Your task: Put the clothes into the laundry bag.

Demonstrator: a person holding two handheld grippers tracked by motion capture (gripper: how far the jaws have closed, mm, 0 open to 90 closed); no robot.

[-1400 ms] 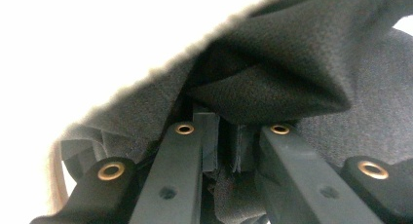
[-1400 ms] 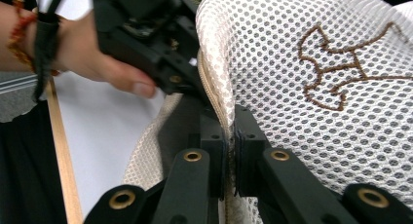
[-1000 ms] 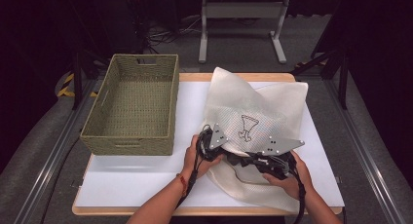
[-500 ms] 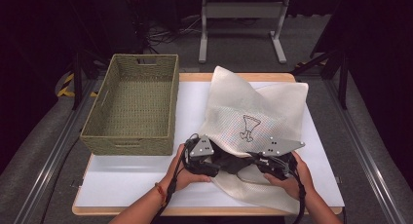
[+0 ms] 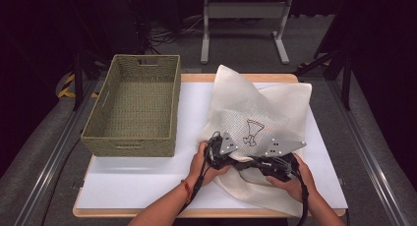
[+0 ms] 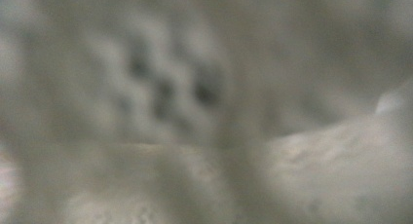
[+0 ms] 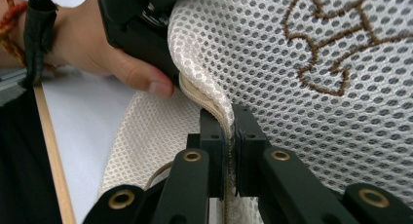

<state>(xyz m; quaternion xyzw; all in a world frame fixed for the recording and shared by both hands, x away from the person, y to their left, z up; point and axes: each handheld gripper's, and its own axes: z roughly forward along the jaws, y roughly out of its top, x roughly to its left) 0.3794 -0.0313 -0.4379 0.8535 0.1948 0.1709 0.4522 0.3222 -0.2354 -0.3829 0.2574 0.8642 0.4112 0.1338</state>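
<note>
Both grippers work the mesh bag's (image 5: 255, 113) near hem: right gripper (image 7: 227, 136) clamped on it, left gripper's (image 5: 219, 155) fingers buried beside, state unreadable.

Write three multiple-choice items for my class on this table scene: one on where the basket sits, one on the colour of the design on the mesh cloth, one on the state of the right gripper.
1. Where is the basket relative to the mesh cloth in the high view?
A. to its left
B. to its right
C. on top of it

2. What colour is the stitched design on the cloth?
A. blue
B. brown
C. red

3. What is the right gripper doing?
A. hanging open above the table
B. resting inside the basket
C. pinching the cloth's edge

Answers: 1 A, the basket stands on the table's left side. 2 B, the right gripper view shows brown thread. 3 C, its jaws are closed on the folded hem.
</note>
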